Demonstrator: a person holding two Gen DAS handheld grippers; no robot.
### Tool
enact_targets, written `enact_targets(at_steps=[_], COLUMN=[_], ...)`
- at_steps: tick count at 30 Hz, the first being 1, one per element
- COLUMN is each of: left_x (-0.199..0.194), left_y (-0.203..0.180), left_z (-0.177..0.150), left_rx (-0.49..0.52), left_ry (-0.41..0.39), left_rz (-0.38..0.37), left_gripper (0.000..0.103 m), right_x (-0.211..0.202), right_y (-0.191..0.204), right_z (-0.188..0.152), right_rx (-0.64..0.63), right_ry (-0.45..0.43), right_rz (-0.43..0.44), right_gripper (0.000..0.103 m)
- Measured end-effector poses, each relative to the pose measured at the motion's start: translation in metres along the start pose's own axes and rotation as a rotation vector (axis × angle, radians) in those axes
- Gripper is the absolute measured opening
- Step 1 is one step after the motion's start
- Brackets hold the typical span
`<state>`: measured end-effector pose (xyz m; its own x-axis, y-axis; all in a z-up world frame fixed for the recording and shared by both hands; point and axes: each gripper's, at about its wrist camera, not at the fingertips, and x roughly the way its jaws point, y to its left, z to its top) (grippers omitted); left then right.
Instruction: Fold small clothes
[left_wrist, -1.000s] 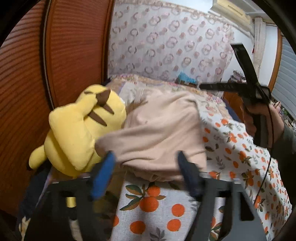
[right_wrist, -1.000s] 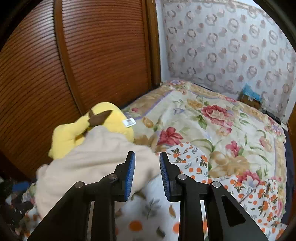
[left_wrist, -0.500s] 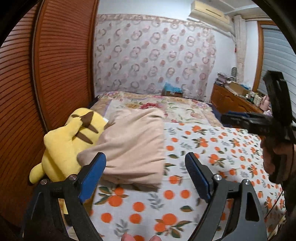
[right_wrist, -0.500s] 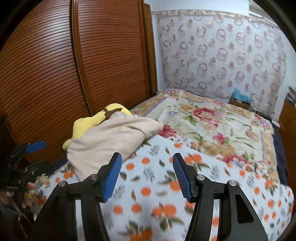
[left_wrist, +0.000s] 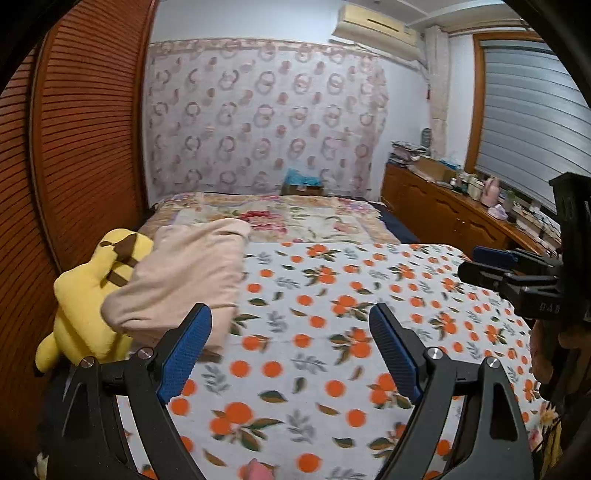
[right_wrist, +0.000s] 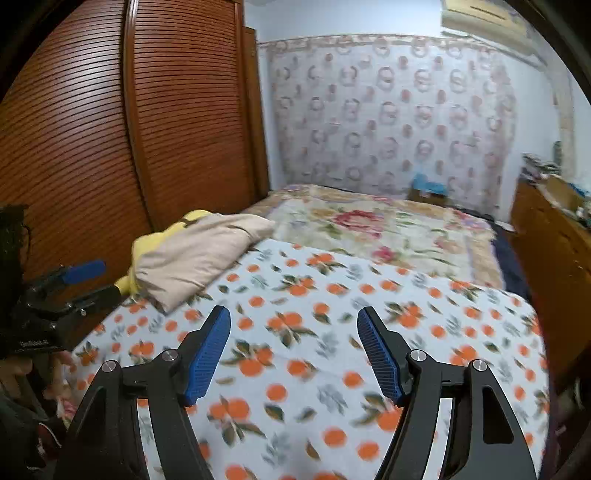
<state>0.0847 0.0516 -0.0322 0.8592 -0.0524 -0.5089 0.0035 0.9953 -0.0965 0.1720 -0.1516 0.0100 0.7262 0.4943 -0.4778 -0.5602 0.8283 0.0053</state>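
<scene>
The folded beige cloth garment (left_wrist: 184, 273) lies at the bed's (left_wrist: 314, 369) left edge, leaning on the yellow plush toy (left_wrist: 88, 306). That piece looks finished. Both the left tool (left_wrist: 291, 354) and right tool (right_wrist: 293, 354) hang spread and empty, the right's jaws just widened; no other garment shows.

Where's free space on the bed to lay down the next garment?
The free patch is the orange-print white blanket, bare from the folded beige garment on its left across to the right edge. The floral quilt beyond is also bare up to the small box by the wall. The left edge is crowded: the garment leans on a yellow plush toy by the wooden slatted doors.
</scene>
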Motion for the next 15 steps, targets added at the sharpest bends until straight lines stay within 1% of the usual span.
enact_targets(at_steps=[3, 4, 5, 8, 10, 13, 15], left_x=[-0.008, -0.010, -0.013, -0.018, -0.025, -0.035, -0.043], left_y=[-0.019, -0.022, -0.027, -0.040, -0.048, -0.059, -0.065], left_z=[0.000, 0.000, 0.002, 0.008, 0.013, 0.023, 0.031], left_rx=[0.011, 0.013, 0.015, 0.032, 0.045, 0.063, 0.064], left_ry=[-0.010, -0.014, -0.019, -0.026, -0.042, -0.064, -0.077], left_rz=[-0.017, -0.020, -0.019, -0.026, -0.030, -0.007, -0.012], left_gripper=[0.087, 0.087, 0.087, 0.088, 0.088, 0.088, 0.088], right_x=[-0.030, -0.040, -0.048, -0.076, -0.096, -0.118, -0.133], right_y=[0.003, 0.004, 0.005, 0.006, 0.009, 0.013, 0.015], right_z=[-0.011, -0.013, -0.015, -0.015, -0.014, -0.015, -0.014], right_rx=[0.022, 0.032, 0.040, 0.057, 0.067, 0.083, 0.091], right_ry=[-0.021, -0.029, -0.037, -0.076, -0.104, -0.133, -0.153], right_rz=[-0.025, -0.034, -0.043, -0.068, -0.102, -0.138, -0.152], right_gripper=[0.076, 0.081, 0.082, 0.083, 0.083, 0.083, 0.083])
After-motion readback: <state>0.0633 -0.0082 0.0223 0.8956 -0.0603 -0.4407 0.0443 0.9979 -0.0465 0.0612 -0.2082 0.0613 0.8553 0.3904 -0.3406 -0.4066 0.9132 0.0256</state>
